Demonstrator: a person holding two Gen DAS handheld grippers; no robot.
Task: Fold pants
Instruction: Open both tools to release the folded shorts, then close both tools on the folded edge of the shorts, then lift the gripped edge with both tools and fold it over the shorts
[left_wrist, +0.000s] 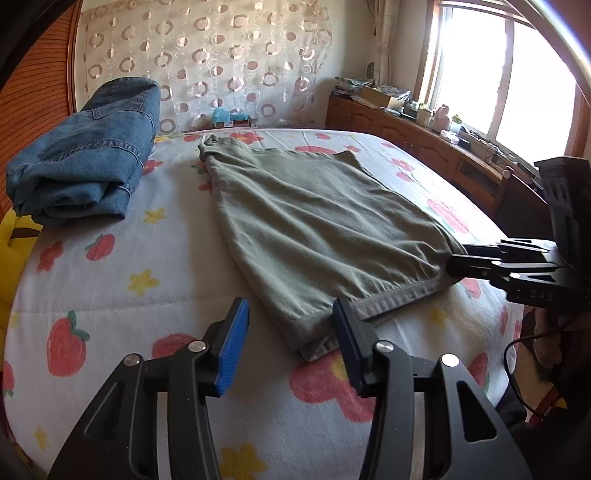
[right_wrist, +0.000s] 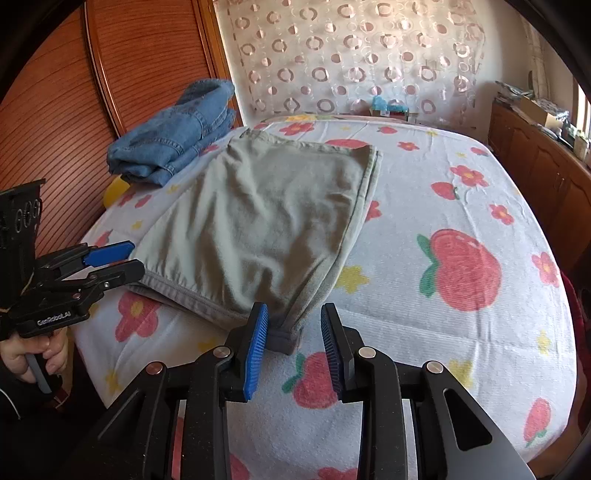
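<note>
Green pants x1, jeans x1

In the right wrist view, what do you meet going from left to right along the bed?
left gripper → folded blue jeans → grey-green pants → big red strawberry print on the bedspread → wooden cabinet

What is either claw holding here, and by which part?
Nothing. Both claws stand open at the near hem of the green pants: the left claw at one corner, the right claw at the other, pads not pressing.
</note>
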